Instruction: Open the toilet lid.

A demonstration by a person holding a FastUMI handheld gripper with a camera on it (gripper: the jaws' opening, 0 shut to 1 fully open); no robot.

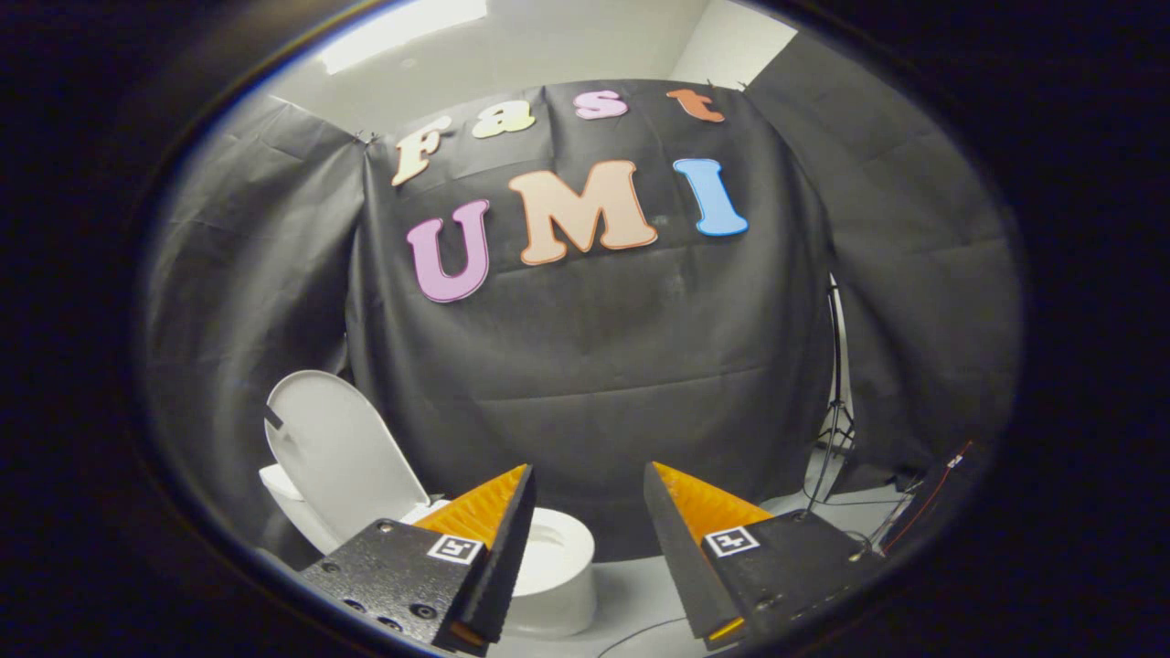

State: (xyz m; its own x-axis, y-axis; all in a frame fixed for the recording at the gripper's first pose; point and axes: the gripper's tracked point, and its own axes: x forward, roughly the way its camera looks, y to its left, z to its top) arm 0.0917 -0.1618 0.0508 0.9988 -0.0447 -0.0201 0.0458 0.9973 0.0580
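Observation:
A white toilet [553, 571] stands on the floor below and beyond my left finger. Its lid [334, 452] is raised, leaning back toward the tank [279, 482] to the left, with a small dark strip on its upper left rim. The bowl's rim shows just right of the left finger. My gripper [588, 480] is open, held above and back from the toilet, with nothing between its fingers and no contact with the lid.
A black cloth wall hangs straight ahead. A thin tripod stand [834, 429] rises at the right by the wall, with cables on the pale floor [631, 594] near it. A dark flat object [932, 493] leans at the far right.

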